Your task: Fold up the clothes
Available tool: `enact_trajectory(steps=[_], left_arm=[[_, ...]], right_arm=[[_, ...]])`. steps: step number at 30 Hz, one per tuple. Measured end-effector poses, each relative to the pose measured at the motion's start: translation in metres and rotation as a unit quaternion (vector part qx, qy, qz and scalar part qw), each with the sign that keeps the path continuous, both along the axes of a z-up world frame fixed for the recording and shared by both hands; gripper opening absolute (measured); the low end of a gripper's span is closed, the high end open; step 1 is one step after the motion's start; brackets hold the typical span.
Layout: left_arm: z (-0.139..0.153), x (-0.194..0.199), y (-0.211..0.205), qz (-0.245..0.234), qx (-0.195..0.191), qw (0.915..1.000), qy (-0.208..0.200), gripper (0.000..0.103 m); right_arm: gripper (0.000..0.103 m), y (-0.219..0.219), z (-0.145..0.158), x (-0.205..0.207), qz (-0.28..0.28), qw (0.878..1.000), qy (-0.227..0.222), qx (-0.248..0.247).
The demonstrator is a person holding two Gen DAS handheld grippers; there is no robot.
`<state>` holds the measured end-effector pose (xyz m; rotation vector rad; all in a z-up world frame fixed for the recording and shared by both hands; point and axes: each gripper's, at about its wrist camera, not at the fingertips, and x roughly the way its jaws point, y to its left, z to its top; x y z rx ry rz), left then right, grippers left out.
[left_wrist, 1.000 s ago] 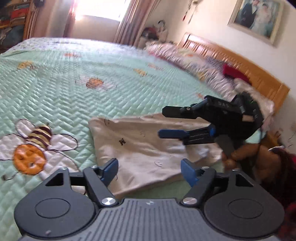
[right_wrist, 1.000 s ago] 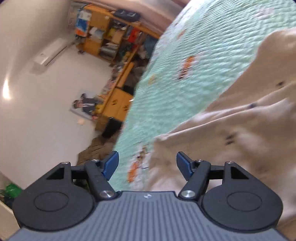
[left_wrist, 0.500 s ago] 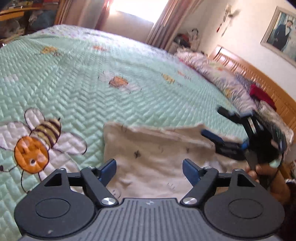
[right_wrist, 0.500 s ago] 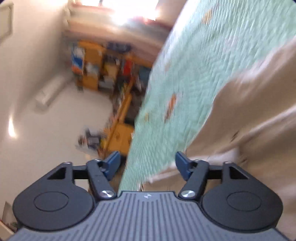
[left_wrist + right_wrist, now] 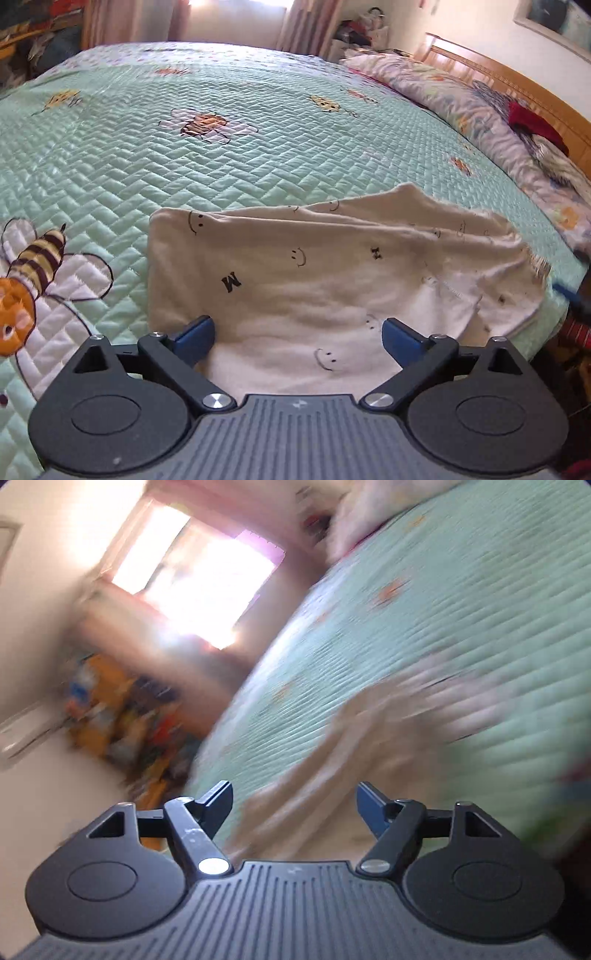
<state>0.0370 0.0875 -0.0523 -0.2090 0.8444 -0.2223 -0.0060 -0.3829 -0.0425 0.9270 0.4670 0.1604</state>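
Now, with the cream garment point(image 5: 314, 280) lying rumpled on the bed point(image 5: 258, 147) toward its five-o'clock corner, both the left tongs point(image 5: 297, 334) and right tongs point(image 5: 294, 805) gape wide and empty, so I'd smooth that bunched right side flat before pinching any edge.

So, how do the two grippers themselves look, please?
Both look alike. The left gripper and the right gripper each have a grey ribbed body, two round black side discs, black linkage arms with silver screws, and blue-padded fingers. No cables or sleeves show.
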Motion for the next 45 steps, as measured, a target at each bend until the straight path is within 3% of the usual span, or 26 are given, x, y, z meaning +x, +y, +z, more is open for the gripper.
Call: enact_trajectory(steps=[4,9,12,21,22,23,24,26,30,35,39,42,45], left_arm=[[0.007,-0.001,-0.007,0.013,-0.024,0.9996,0.003,0.098],[0.004,-0.003,-0.008,0.032,-0.033,0.9985,0.030,0.098],[0.000,-0.002,-0.005,0.040,-0.038,0.9977,0.040,0.098],[-0.001,0.002,-0.015,0.039,-0.022,0.9977,0.051,0.102],[0.000,0.002,-0.014,0.041,-0.026,0.9975,0.051,0.102],[0.000,0.002,-0.012,0.043,-0.031,0.9972,0.052,0.102],[0.000,0.002,-0.011,0.045,-0.035,0.9970,0.052,0.102],[0.001,0.001,-0.009,0.047,-0.042,0.9966,0.053,0.102],[0.004,-0.003,-0.002,0.052,-0.059,0.9956,0.051,0.102],[0.013,-0.013,0.019,0.072,-0.098,0.9919,0.038,0.102],[0.023,-0.026,0.040,0.083,-0.121,0.9890,0.018,0.102],[0.029,-0.037,0.058,0.093,-0.136,0.9862,0.000,0.102],[0.032,-0.050,0.080,0.109,-0.149,0.9827,-0.016,0.102]], right_arm=[[0.077,-0.034,-0.018,-0.002,-0.034,0.999,0.010,-0.006],[0.077,-0.044,-0.041,0.029,-0.011,0.997,0.054,0.051],[0.085,-0.040,-0.038,0.043,-0.002,0.996,0.073,0.041],[0.084,-0.037,-0.031,0.067,0.019,0.998,0.056,0.015],[0.081,-0.036,-0.030,0.067,0.022,0.998,0.054,0.009],[0.072,-0.035,-0.029,0.068,0.025,0.998,0.051,0.004],[0.048,-0.034,-0.028,0.069,0.028,0.998,0.049,-0.002],[0.020,-0.033,-0.027,0.066,0.027,0.999,0.045,-0.007],[0.019,-0.031,-0.023,0.057,0.021,0.999,0.038,-0.017],[0.019,-0.015,0.025,0.051,0.043,0.998,-0.021,-0.030],[0.019,0.028,0.079,0.056,0.104,0.991,-0.072,-0.053],[0.019,0.085,0.113,0.060,0.171,0.976,-0.100,-0.088],[0.019,0.160,0.130,0.063,0.248,0.952,-0.114,-0.138]])
